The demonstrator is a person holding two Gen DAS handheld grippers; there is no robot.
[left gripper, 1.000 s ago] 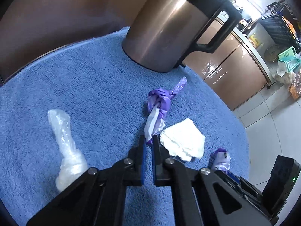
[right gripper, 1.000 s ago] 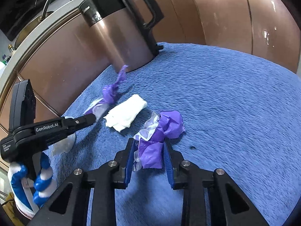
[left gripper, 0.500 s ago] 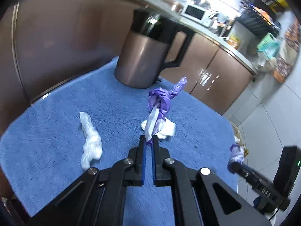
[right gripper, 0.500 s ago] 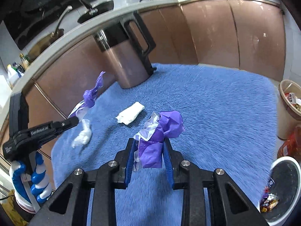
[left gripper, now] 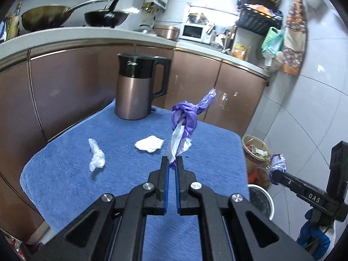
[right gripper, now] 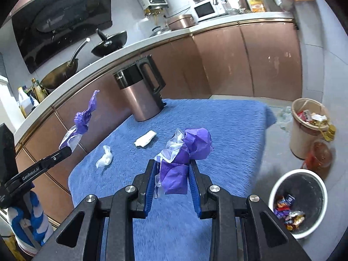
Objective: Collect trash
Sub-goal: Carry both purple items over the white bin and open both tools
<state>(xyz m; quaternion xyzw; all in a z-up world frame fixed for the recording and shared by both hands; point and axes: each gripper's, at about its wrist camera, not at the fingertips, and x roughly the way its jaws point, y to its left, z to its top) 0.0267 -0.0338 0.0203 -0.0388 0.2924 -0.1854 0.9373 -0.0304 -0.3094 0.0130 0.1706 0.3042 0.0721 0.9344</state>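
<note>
The left gripper (left gripper: 173, 163) had "GenRobot.AI" written on its side, and the right gripper (right gripper: 173, 169) had "DAS" on its arm. The left one was pinched tight on a long knotted purple bag (left gripper: 184, 119), held up in the air above the blue towel (left gripper: 65, 174). The right one was squeezed on a crumpled purple bag (right gripper: 187, 152), also lifted off the towel.

On the floor sat a white bin (right gripper: 299, 202) with candy wrappers in it. Near it stood a tan bin (right gripper: 308, 126) full of packets and scraps.

A white tissue (left gripper: 149, 144) and a clear plastic scrap (left gripper: 96, 155) lay on the towel. A brown kettle (left gripper: 137, 89) stood at the far edge.
</note>
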